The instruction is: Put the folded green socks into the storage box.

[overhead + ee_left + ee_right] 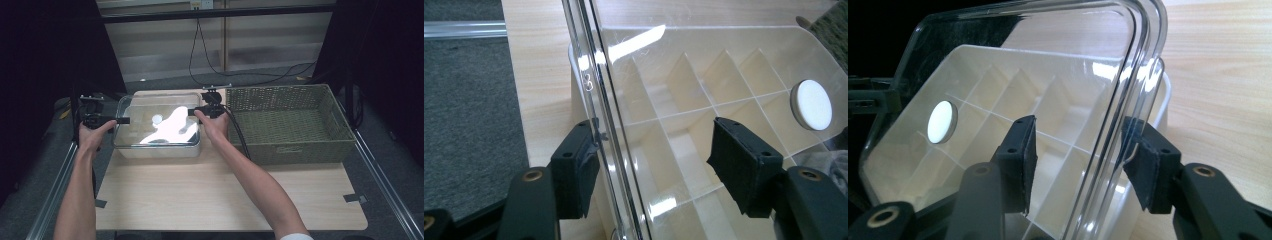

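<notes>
High view: a clear lid (160,122) lies over a white compartment box (160,150) in the upper middle of the frame, left of centre on the wooden table (225,195). The lid's long axis runs left to right across the picture, its flat face up, with a small white round knob (157,119) near its middle. The left claw (122,120) sits at the lid's left short edge and the right claw (192,112) at its right short edge, each pointing inward toward the other.

In the left gripper view the lid's rim (596,115) passes between the two black pads: the left pad (576,170) is touching or just beside the rim, the right pad stands well clear over the clear plate, so this claw is open around the edge. In the right gripper view the rim (1128,115) also runs between the pads, with a gap showing on either side; this claw too is open, not pressing.

A woven basket (290,125) stands just beside the box at the right of the frame, close behind the right hand (215,127). Black cables (235,132) trail between them.
</notes>
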`<action>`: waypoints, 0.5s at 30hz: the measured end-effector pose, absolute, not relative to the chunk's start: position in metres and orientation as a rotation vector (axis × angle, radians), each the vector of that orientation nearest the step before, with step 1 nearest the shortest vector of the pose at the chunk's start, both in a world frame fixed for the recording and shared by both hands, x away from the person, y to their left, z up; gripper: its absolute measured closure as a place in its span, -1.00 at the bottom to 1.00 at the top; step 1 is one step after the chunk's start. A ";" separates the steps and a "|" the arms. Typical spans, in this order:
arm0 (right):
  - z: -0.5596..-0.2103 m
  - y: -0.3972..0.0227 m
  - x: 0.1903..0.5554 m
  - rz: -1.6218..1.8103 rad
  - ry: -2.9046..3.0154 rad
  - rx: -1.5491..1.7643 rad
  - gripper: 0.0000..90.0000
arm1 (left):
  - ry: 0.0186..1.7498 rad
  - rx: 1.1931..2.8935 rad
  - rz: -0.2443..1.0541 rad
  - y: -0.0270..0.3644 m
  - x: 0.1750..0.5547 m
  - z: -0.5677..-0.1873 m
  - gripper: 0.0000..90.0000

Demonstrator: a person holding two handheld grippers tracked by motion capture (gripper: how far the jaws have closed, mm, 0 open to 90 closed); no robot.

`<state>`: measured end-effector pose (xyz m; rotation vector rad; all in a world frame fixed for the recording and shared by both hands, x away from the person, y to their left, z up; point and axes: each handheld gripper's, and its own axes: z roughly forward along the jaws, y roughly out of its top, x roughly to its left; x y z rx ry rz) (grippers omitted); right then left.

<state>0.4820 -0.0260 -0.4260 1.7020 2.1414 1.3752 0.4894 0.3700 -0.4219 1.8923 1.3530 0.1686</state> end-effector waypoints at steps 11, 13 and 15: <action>-0.429 -0.025 0.483 1.340 2.134 1.713 0.05 | 1.360 1.914 0.154 0.367 0.492 -0.426 -0.27; -0.431 -0.024 0.484 1.332 2.139 1.720 0.04 | 1.367 1.907 0.156 0.367 0.493 -0.428 -0.27; -0.433 -0.024 0.485 1.323 2.141 1.723 0.03 | 1.372 1.898 0.150 0.366 0.494 -0.430 -0.28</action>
